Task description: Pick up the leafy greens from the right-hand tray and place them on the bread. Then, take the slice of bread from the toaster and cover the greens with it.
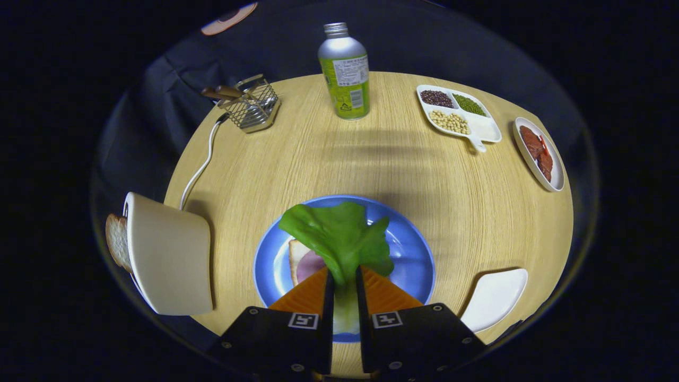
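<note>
The tool [345, 281] is clamped on the pale stem of the leafy greens [339, 239], holding them over the blue plate [414, 265]. The bread [296, 257] on that plate, with a pink slice on top, lies under the leaf. So the pickup looks done and the release remains. Left of the plate, the toaster [170, 254] has its bread slice [116, 241] untouched.

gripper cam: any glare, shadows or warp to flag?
Gripper view: strong fisheye warp bends the table edge; soft banded shadows beyond the blue plate; mild sheen on the bottle; focus sharp, tongs shut on the leafy greens.
</note>
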`<state>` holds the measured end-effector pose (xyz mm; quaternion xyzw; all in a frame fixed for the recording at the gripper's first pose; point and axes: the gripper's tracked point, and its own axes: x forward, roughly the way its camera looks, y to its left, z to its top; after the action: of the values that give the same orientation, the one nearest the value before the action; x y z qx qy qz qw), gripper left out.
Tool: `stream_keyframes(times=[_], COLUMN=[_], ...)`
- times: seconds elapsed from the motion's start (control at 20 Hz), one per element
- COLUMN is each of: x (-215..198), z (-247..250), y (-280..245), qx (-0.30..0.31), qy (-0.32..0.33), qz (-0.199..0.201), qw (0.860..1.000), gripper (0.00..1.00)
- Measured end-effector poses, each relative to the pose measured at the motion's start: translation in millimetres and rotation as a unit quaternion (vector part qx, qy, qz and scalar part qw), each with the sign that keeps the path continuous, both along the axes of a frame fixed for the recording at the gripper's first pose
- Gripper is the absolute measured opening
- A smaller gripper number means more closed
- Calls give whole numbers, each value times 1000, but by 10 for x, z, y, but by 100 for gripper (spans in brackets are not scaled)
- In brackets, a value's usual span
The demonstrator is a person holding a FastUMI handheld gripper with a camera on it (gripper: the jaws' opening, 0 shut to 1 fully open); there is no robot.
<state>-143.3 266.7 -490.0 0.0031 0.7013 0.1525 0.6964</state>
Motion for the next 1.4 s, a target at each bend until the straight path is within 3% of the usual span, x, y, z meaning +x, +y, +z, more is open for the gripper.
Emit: stream_keyframes(times=[0.15, 0.5, 0.85, 1.4], x=[0, 134, 25, -54], z=[136, 769, 1465, 2092], y=[79, 352, 999, 2041], qx=[0, 21, 62, 106], qy=[-4, -32, -32, -5], qz=[10, 16, 40, 56], qw=[1000, 999, 997, 993], gripper=[42, 59, 84, 87])
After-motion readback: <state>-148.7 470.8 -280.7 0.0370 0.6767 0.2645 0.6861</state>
